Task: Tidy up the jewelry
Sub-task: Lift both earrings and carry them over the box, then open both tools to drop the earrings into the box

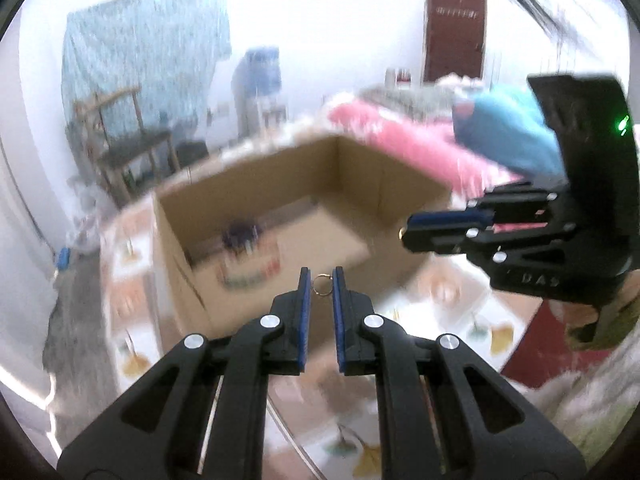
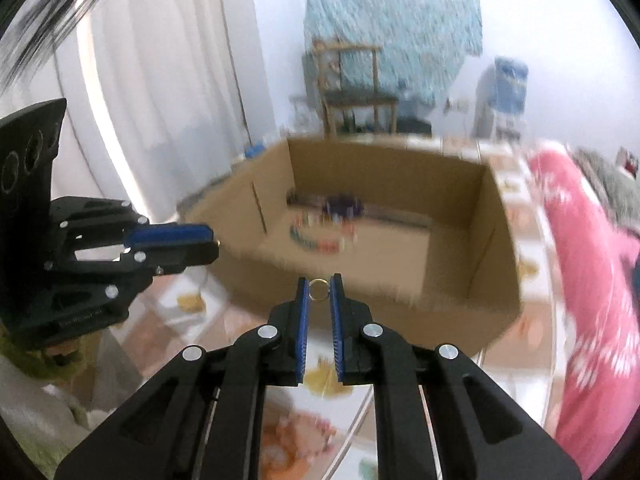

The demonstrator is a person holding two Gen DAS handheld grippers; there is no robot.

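Observation:
My left gripper (image 1: 321, 280) is shut on a small gold ring (image 1: 321, 284), pinched between its blue-padded tips. My right gripper (image 2: 319, 287) is shut on a second small ring (image 2: 319, 289) in the same way. Both are held in the air just in front of an open cardboard box (image 1: 192, 280), also seen in the right wrist view (image 2: 496, 240). Blurred jewelry pieces, some purple (image 2: 342, 208), lie on the box floor. The right gripper shows at the right of the left wrist view (image 1: 404, 234), the left gripper at the left of the right wrist view (image 2: 216, 242).
The box stands on a table with a patterned cloth (image 1: 460, 312). A pink fabric (image 2: 580, 248) lies to the right of the box. A wooden chair (image 2: 356, 92) and a blue-patterned sheet are behind. The frames are motion-blurred.

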